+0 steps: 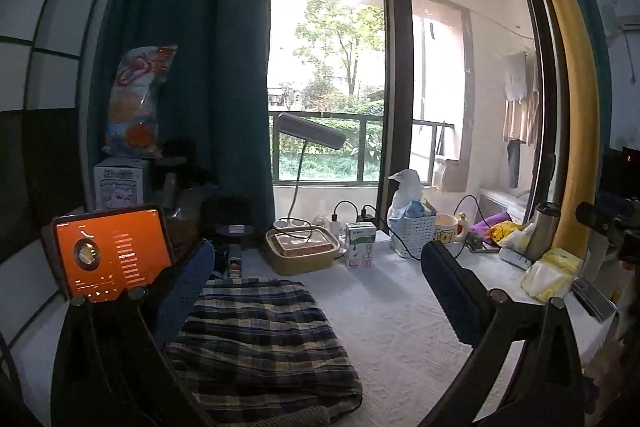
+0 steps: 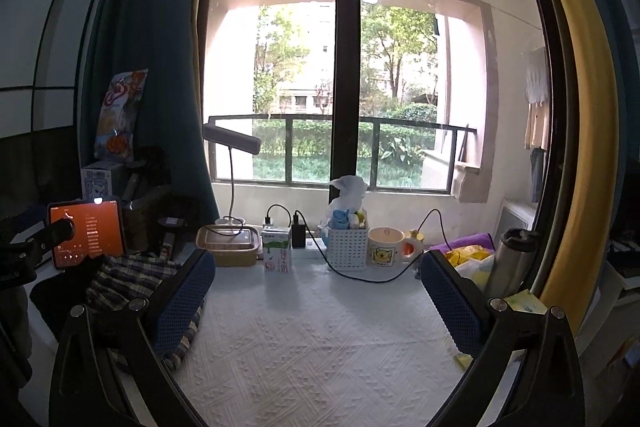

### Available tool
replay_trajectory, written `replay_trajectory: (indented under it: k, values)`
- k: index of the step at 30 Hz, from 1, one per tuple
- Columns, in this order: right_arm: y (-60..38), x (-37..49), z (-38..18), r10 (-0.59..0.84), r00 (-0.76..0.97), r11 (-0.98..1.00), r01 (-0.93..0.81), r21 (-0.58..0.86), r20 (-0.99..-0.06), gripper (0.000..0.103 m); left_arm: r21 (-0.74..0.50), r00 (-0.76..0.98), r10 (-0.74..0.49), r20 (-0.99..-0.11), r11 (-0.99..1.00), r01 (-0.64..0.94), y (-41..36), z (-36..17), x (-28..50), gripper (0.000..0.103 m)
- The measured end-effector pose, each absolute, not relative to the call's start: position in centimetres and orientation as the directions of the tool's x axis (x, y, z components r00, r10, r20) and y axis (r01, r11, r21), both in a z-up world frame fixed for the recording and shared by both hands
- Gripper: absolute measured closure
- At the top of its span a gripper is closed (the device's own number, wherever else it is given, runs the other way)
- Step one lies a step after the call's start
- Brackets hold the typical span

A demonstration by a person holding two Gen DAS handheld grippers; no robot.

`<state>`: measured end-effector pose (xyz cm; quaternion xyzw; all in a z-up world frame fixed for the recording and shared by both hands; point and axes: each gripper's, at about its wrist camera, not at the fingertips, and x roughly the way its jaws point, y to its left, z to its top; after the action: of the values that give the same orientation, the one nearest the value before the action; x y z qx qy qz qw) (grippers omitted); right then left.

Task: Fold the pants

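Lying on the white bumpy table cover [image 1: 400, 327] are the checked pants [image 1: 264, 343], folded into a thick pile. In the left camera the pile is sitting low and to the left, right by the left finger pad. The left gripper [image 1: 320, 291] is hanging above the table with its two blue fingers [image 1: 452, 291] wide apart, and nothing is sitting between them.

The right gripper [image 2: 316, 299] is also hanging over the table with its fingers [image 2: 450, 301] spread wide and holding nothing. From this camera the pants [image 2: 128, 279] are peeking out at the left, partly hidden behind the left finger.

At the back of the table, near the window, a tablet [image 1: 112, 253] is glowing orange at the left. A tan box [image 1: 300, 251], a small milk carton [image 2: 277, 249], a white basket [image 2: 347, 247] and a yellow bear mug [image 2: 386, 247] are standing in a row. A black cable [image 2: 376, 277] is curling across the cover in front of the mug. A metal bottle [image 2: 514, 259] is standing at the right.
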<state>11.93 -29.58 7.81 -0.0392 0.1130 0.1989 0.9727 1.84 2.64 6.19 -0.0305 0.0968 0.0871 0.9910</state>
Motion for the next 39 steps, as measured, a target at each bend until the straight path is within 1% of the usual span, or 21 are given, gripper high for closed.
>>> replay_trajectory:
  k: [7, 16, 26, 39]
  values:
    - [-28.6, 12.5, 7.3, 0.385, 0.884, 0.912, -0.408, -0.035, -0.265, 0.0, -0.015, 0.957, 0.198, -0.211, 0.979, -0.206, 2.9, 5.5, 1.6, 0.001]
    - [-27.4, 13.0, 6.4, 0.387, 0.868, 0.906, -0.421, -0.048, -0.311, 0.0, -0.018, 0.948, 0.221, -0.23, 0.973, -0.231, 3.5, 4.8, 1.7, 0.001]
    - [-26.9, 13.2, 6.1, 0.392, 0.861, 0.902, -0.429, -0.052, -0.323, 0.0, -0.014, 0.946, 0.221, -0.238, 0.973, -0.23, 3.7, 4.6, 1.5, 0.001]
    - [-26.9, 12.9, 6.2, 0.401, 0.857, 0.897, -0.44, -0.053, -0.322, 0.0, 0.009, 0.954, 0.215, -0.208, 0.976, -0.218, 2.9, 4.9, 1.1, 0.001]
